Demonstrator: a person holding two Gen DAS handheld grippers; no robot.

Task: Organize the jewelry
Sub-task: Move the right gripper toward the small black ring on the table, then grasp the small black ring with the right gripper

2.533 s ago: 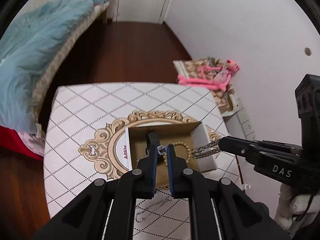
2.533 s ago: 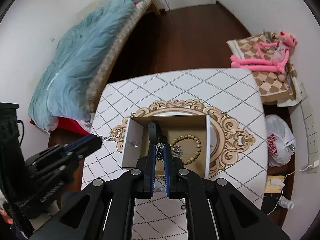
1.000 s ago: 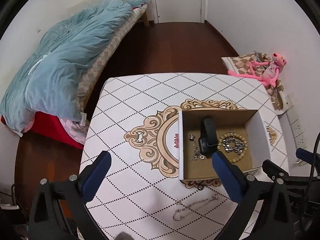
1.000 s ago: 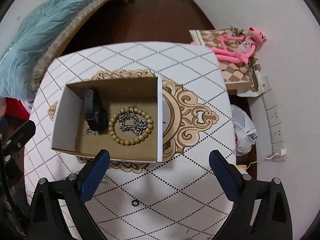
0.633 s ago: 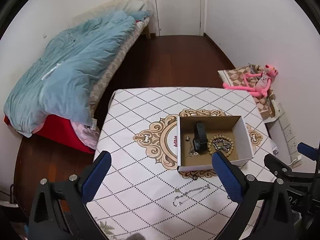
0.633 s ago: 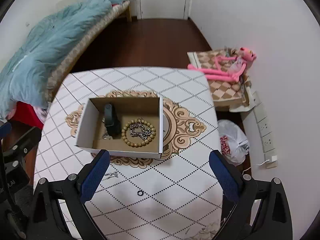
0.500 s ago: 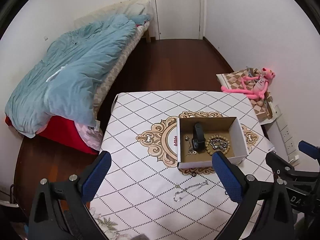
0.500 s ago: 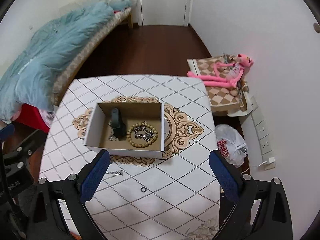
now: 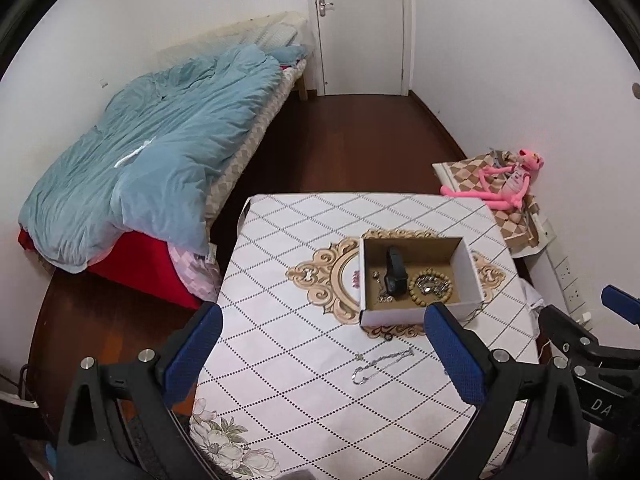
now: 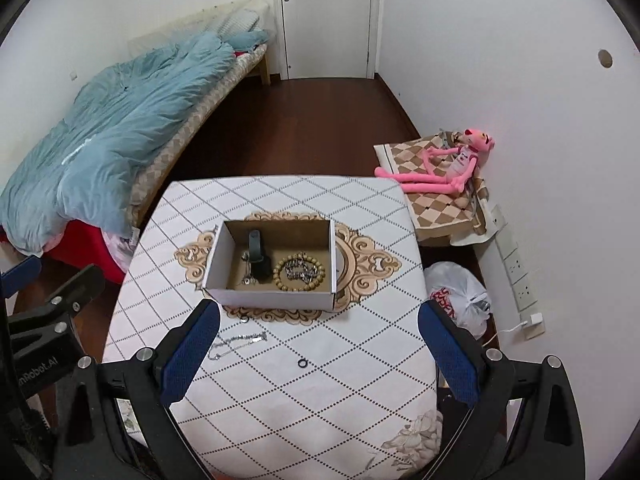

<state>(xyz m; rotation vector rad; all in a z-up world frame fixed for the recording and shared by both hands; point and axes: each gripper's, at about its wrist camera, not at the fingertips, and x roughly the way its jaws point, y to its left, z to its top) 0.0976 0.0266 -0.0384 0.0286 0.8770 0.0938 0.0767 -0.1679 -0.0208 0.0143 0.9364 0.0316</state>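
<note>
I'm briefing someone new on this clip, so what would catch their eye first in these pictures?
Probably the open cardboard box mid-table, holding a wooden bead bracelet ringed around a coiled chain, with a black band beside it. Next, the silver necklace and small black ring loose on the tablecloth before the box. Both tongs, left and right, gape wide and empty.

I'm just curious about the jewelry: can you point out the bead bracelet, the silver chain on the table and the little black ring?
bead bracelet [image 10: 299,273], right wrist view, beaded loop
silver chain [image 9: 382,365], left wrist view, mid-chain
black ring [image 10: 303,363], right wrist view, its band
</note>
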